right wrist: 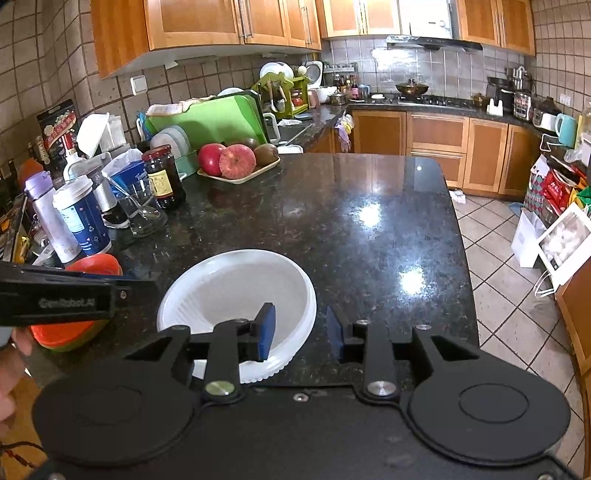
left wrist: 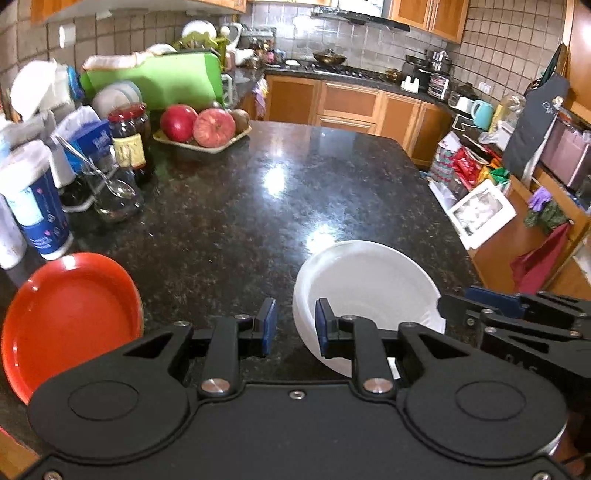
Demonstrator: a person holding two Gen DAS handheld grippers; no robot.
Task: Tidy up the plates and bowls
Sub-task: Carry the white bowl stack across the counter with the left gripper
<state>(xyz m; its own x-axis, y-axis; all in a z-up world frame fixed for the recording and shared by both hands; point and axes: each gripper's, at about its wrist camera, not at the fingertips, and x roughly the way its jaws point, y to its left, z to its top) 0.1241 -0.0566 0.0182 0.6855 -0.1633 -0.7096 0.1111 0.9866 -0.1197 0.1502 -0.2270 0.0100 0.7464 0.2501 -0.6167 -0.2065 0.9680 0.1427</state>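
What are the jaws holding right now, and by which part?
Nothing is clamped. The right gripper straddles the rim of the white plate with a gap showing on both sides; the left gripper is open at its other edge.

Dark granite counter, wooden cabinets, tiled walls

One white plate, one red plate, two apples.

Bright overhead light, glare spots on countertop, fisheye warp at edges, bg slightly soft.
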